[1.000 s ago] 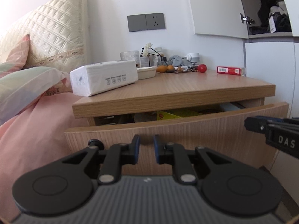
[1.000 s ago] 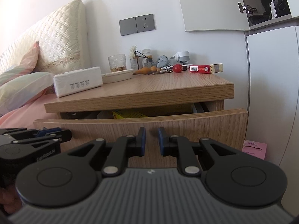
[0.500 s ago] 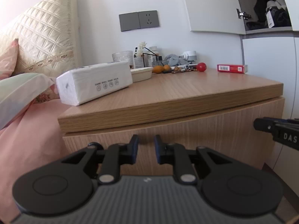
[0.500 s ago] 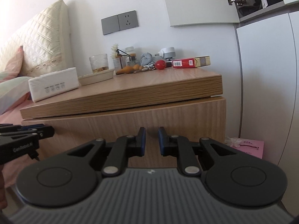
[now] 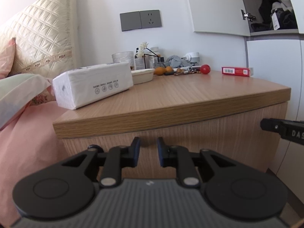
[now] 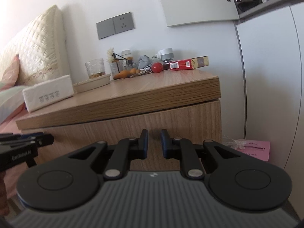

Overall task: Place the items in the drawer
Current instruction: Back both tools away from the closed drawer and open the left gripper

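Note:
The wooden nightstand's drawer front sits flush under the top, shut. My left gripper is just in front of the drawer face, jaws nearly together with a narrow gap, holding nothing. My right gripper is likewise before the drawer front, further right, nearly closed and empty. On the top lie a white tissue pack, a red box and a red ball.
A beige dish, a glass, bottles and small clutter stand at the back of the nightstand. A bed with pink sheet is left. White wardrobe is right, with a pink card on the floor.
The drawer was open one second ago and has been pushed shut. Both grippers moved forward with it and now rest close to its front.

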Tool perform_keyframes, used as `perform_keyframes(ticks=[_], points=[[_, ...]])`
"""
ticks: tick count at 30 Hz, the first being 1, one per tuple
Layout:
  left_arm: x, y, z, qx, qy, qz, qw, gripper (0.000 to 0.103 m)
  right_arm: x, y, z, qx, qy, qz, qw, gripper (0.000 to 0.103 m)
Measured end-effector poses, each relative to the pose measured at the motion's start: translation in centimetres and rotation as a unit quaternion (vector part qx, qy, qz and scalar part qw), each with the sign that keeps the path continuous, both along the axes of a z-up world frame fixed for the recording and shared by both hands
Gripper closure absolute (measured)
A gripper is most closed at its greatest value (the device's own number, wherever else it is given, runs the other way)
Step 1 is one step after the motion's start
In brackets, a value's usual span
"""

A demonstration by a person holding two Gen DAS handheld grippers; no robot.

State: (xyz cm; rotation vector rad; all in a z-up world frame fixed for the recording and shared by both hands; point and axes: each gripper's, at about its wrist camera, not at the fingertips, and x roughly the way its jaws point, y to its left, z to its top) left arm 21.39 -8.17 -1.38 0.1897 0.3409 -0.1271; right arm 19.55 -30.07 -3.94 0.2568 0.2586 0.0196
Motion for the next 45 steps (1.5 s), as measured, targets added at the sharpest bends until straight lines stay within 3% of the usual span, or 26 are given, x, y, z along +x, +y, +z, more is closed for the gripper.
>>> perform_keyframes(ticks=[4, 9, 29, 40, 45], points=[[0.3, -0.3, -0.3, 0.007, -0.006, 0.000, 1.0000, 0.082, 0.3, -0.1, -0.2, -0.008, -0.006, 0.001, 1.000, 0.086], [0.1, -0.8, -0.6, 0.014, -0.013, -0.003, 0.9998, 0.070, 0.2, 0.1, -0.3, -0.021, -0.010, 0.002, 1.000, 0.086], [-2.5, 0.0, -0.1, -0.019, -0.017, 0.001, 0.9997, 0.066, -0.8, -0.2, -0.3, -0.016, 0.010, 0.006, 1.000, 0.083], [-6.1, 0.3, 1.4, -0.039, -0.028, 0.011, 0.9988, 0.052, -3.5, -0.3, 1.9, -0.013, 0.013, 0.027, 0.999, 0.082], [-7.5, 1.0, 2.2, -0.036, -0.036, 0.003, 0.9987, 0.036, -4.7, 0.0, 2.9, -0.020, 0.007, 0.042, 0.999, 0.082]])
